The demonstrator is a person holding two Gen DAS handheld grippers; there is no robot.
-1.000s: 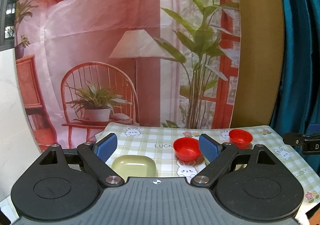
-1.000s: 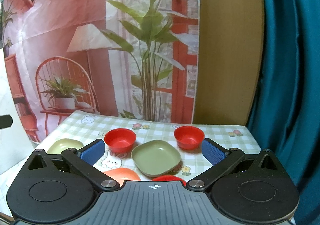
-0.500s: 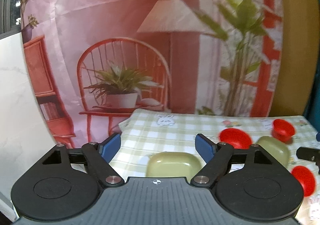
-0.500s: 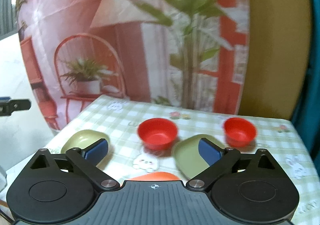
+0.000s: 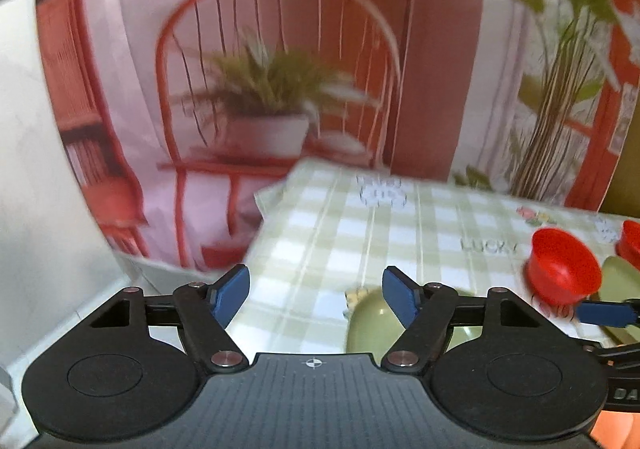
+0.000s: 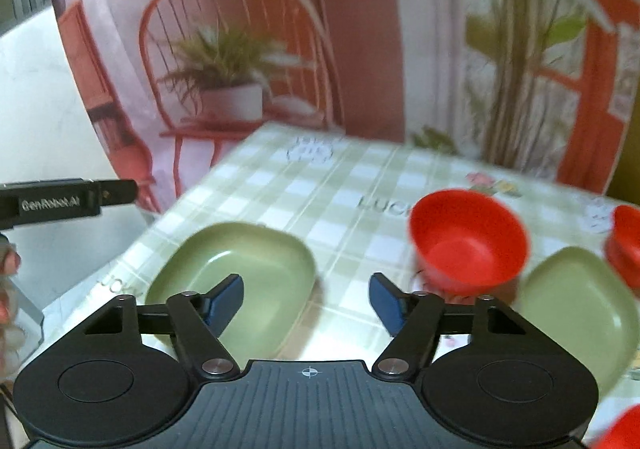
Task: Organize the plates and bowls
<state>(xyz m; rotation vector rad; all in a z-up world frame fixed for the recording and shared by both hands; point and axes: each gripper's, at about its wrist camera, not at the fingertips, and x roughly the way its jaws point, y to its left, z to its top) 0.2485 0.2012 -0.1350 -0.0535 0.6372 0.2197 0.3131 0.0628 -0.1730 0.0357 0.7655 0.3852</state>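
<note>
The far left stretch of the desk (image 6: 320, 185) lies bare, leaving open room up to the printed backdrop (image 6: 360, 29) at its far edge. Nearer, a green plate (image 6: 260, 269) lies under the right hand-held gripper (image 6: 306, 299), whose fingers are spread apart. To its right a red bowl (image 6: 468, 241), a second green plate (image 6: 580, 309) and another red bowl (image 6: 626, 245) crowd close together.

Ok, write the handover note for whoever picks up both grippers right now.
Left hand-held gripper: open, holding nothing, over the table's left edge.
Right hand-held gripper: open, holding nothing, low over the checked tablecloth.
Things: left green plate lies partly under the right gripper's left finger; red bowl sits to its right; second green plate further right; another red bowl at the far right edge.
Done: nothing stacked.
Left: stack green plates together, red bowls together.
</note>
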